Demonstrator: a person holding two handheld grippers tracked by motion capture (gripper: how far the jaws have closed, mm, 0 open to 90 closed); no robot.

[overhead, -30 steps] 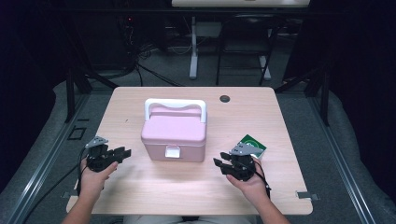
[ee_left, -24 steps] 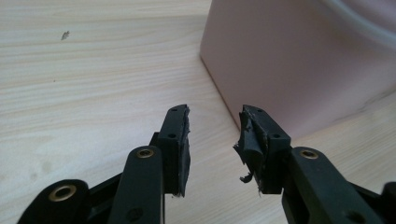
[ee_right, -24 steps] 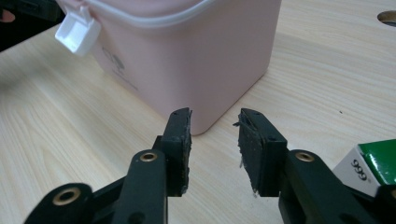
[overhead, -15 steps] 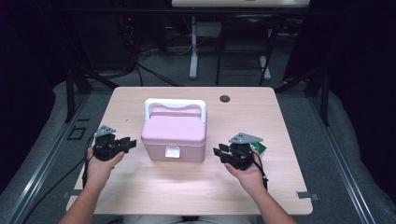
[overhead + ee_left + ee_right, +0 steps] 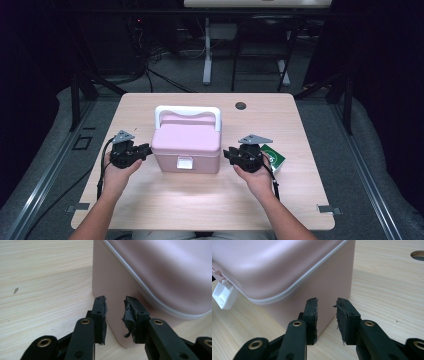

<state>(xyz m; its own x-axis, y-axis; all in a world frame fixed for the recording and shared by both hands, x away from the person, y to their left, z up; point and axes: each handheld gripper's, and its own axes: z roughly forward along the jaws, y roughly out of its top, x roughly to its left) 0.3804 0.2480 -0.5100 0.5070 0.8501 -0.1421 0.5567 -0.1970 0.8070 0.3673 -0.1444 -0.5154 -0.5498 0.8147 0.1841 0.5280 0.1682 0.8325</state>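
At the table's (image 5: 150, 205) centre sits a pink lidded box (image 5: 187, 145). Left gripper (image 5: 145, 150) and right gripper (image 5: 227, 154) flank its side walls, jaws just narrowing, slightly parted, grasping nothing; bare tabletop lies nearer the person.

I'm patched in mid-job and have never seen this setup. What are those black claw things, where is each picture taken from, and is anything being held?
No robot arm here: a person holds a two-jaw tool in each hand. The high view looks down on the wooden table, with the left gripper and right gripper on either side of a pink lidded box with a white handle. A green packet lies behind the right hand. The other two pictures come from cameras riding on each gripper, looking along its black jaws at a side of the box. Both pairs of jaws have just been closing, but each keeps a gap with nothing between; nothing is held.
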